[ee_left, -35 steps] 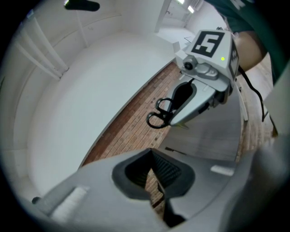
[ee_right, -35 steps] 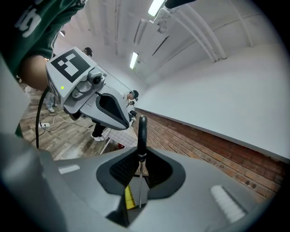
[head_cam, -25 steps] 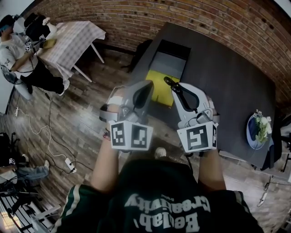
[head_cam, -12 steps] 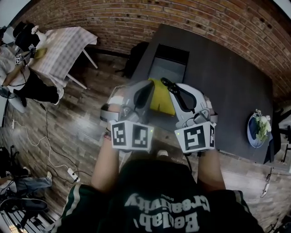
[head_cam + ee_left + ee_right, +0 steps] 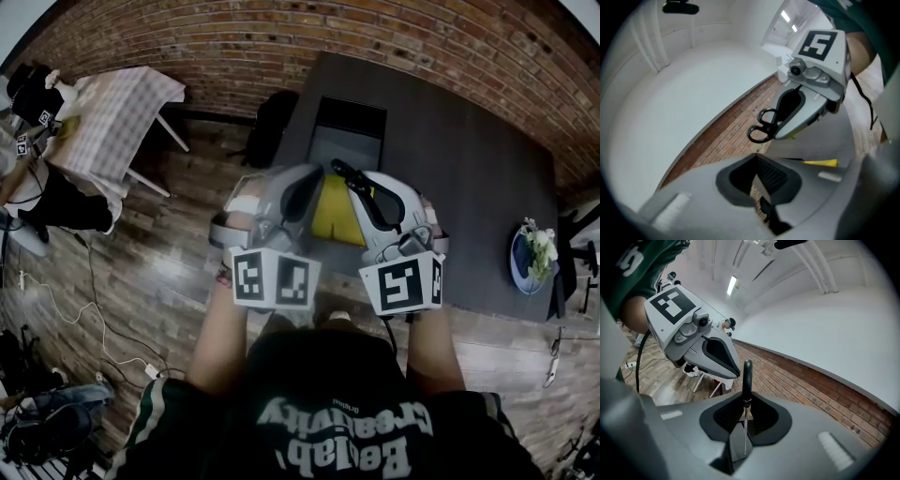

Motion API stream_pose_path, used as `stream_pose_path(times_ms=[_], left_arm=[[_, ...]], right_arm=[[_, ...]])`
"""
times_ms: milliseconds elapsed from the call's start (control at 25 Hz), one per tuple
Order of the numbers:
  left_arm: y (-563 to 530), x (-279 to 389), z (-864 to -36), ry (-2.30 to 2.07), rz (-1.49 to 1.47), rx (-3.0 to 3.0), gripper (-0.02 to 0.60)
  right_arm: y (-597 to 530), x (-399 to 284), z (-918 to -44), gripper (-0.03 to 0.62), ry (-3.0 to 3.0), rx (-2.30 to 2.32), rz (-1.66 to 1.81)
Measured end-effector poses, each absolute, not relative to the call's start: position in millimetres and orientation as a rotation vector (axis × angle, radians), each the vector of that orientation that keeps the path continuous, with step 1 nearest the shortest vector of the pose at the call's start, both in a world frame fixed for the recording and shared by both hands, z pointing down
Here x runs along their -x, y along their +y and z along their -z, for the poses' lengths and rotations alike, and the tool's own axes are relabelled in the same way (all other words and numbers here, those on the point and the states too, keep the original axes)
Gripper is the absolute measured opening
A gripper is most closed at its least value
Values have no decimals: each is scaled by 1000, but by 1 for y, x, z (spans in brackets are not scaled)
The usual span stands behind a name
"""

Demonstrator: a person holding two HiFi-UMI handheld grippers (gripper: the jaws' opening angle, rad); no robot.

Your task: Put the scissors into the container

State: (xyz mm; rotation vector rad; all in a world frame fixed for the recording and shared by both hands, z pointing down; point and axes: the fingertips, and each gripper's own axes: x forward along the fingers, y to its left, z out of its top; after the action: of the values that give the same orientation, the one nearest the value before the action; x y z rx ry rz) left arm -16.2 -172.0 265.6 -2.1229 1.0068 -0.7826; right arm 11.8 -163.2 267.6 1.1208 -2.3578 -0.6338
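Pinching the scissors (image 5: 747, 376) by blades only, your R gripper (image 5: 743, 425) could let them swivel & drop short of the container (image 5: 349, 127), top centre; L gripper (image 5: 761, 190) clenched, empty.

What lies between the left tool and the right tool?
In the head view, a yellow flat object on the dark table shows between the left tool and right tool.
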Motion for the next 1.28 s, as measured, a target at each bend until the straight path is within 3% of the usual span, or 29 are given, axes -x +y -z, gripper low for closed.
stream_pose_path(times_ms=[1280], left_arm=[[-204,20,-302,910,753,2231,3]], right_arm=[[-200,0,-316,51,-2301,-1114,471]])
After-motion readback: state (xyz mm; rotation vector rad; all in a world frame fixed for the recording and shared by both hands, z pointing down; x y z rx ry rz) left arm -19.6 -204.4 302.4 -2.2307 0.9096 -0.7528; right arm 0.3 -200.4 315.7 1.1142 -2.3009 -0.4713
